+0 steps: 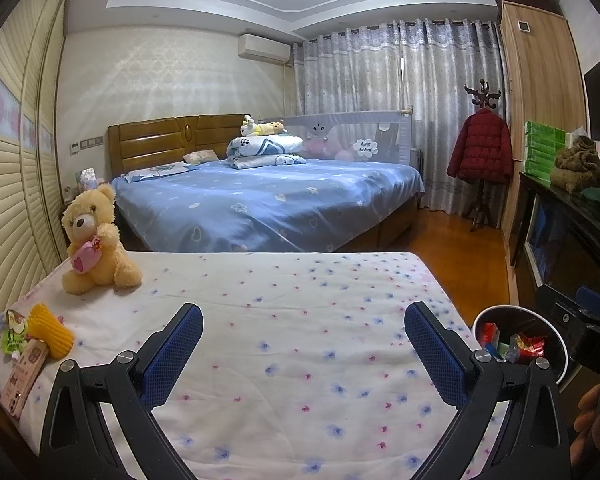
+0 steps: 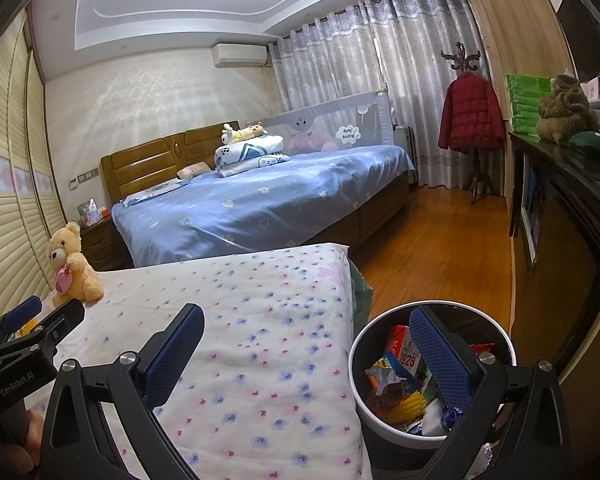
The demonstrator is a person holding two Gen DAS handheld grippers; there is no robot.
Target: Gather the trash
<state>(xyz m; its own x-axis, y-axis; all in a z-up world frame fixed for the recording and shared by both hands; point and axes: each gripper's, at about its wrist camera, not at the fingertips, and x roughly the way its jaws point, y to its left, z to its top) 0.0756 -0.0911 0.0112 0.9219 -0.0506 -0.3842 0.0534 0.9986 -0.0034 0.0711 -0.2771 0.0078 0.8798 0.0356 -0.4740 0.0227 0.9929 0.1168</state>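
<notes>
My left gripper (image 1: 304, 344) is open and empty above the small bed's floral sheet (image 1: 283, 320). Trash lies at the bed's left edge: a yellow foam net (image 1: 51, 330), a green wrapper (image 1: 13, 338) and a pink carton (image 1: 23, 376). My right gripper (image 2: 306, 344) is open and empty, with its right finger over the white round bin (image 2: 380, 424) beside the bed. The bin holds several wrappers and cartons (image 2: 400, 368). The bin also shows in the left wrist view (image 1: 516, 340), with the right gripper's body (image 1: 580, 320) next to it.
A yellow teddy bear (image 1: 95, 240) sits at the small bed's far left corner. A large blue bed (image 1: 267, 204) stands behind. A dark cabinet (image 2: 568, 216) runs along the right, a coat stand with a red jacket (image 2: 470, 116) beyond. Wooden floor (image 2: 440, 248) lies between.
</notes>
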